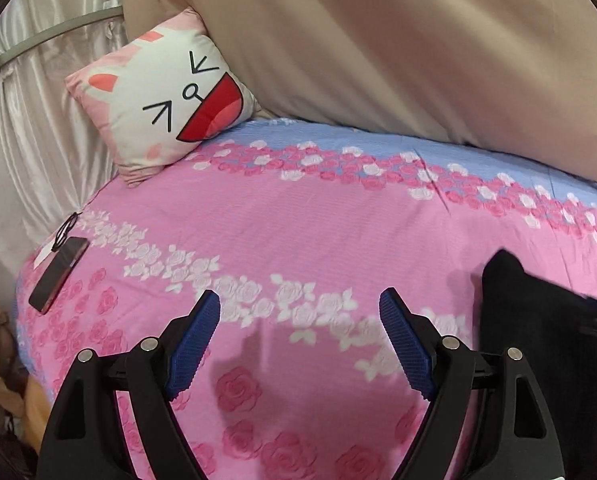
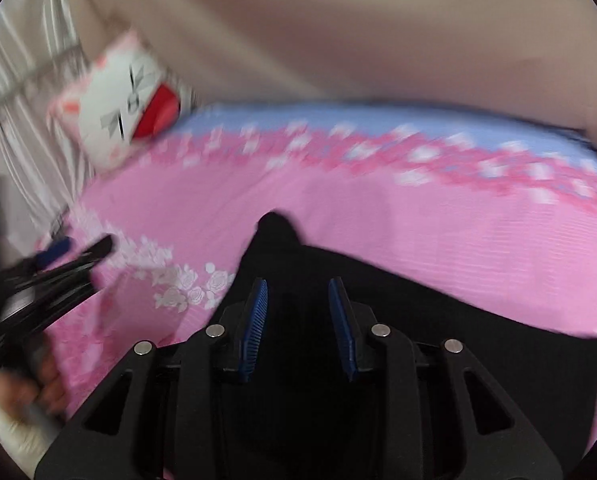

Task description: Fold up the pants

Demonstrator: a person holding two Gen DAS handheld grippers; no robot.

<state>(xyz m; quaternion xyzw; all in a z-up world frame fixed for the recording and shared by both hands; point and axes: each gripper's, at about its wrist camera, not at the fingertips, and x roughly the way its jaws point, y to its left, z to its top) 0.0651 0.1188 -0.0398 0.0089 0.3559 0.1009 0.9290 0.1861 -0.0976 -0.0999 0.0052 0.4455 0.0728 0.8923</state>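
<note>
Both pairs of jaws stand apart with nothing between the blue pads: the left gripper (image 1: 299, 300) is spread wide over bare bedspread (image 1: 282, 240); the right gripper (image 2: 298, 288) is open more narrowly and hangs directly above the black pants (image 2: 378, 304), though blur makes it unclear whether the pads touch the cloth; the pants lie on the near part of the bed, to the right of the left gripper, with one dark corner (image 1: 502, 264) reaching toward the middle; the cloth looks soft, limp and light, so it should drape and sag when lifted, and it will probably slide little on the cotton cover; a pinch at that corner or along a free edge seems the best hold; farther off lie a cat cushion (image 1: 162, 96) and a phone (image 1: 58, 276) near the bed's left edge.
</note>
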